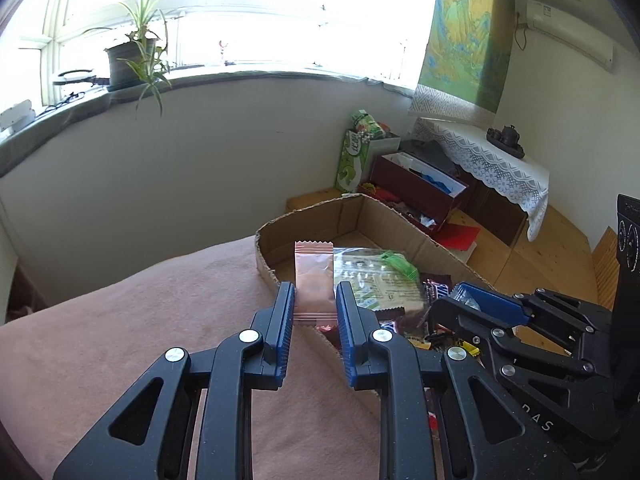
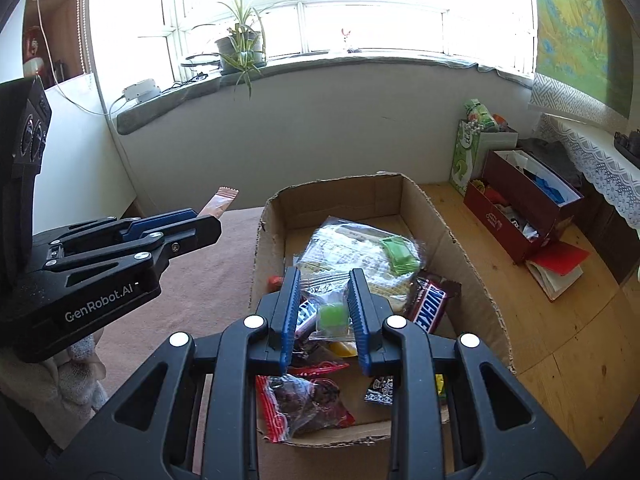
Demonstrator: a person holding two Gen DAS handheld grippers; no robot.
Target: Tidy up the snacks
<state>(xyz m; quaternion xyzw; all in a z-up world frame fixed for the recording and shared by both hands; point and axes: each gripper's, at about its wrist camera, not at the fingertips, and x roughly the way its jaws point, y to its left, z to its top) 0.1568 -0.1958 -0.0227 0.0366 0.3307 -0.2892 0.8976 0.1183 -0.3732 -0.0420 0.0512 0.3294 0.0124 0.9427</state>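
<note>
My left gripper (image 1: 315,296) is shut on a pink snack packet (image 1: 313,276) and holds it upright at the near left rim of the cardboard box (image 1: 304,220); the packet (image 2: 219,201) sticks out past the left gripper in the right wrist view. My right gripper (image 2: 324,292) is shut on a clear packet with a green candy (image 2: 330,314), held over the box (image 2: 340,192). The right gripper (image 1: 464,300) shows from the side in the left wrist view, low over the box. The box holds a large clear cracker bag (image 2: 360,256), a Snickers bar (image 2: 430,304) and a red-edged bag (image 2: 300,404).
The box stands on a pink-brown cloth surface (image 1: 160,320) near its right edge. Beyond it are a wooden floor (image 2: 560,340), a dark red open box (image 2: 520,200), a green carton (image 2: 466,156) and a lace-covered table (image 1: 492,156). A potted plant (image 2: 240,44) stands on the windowsill.
</note>
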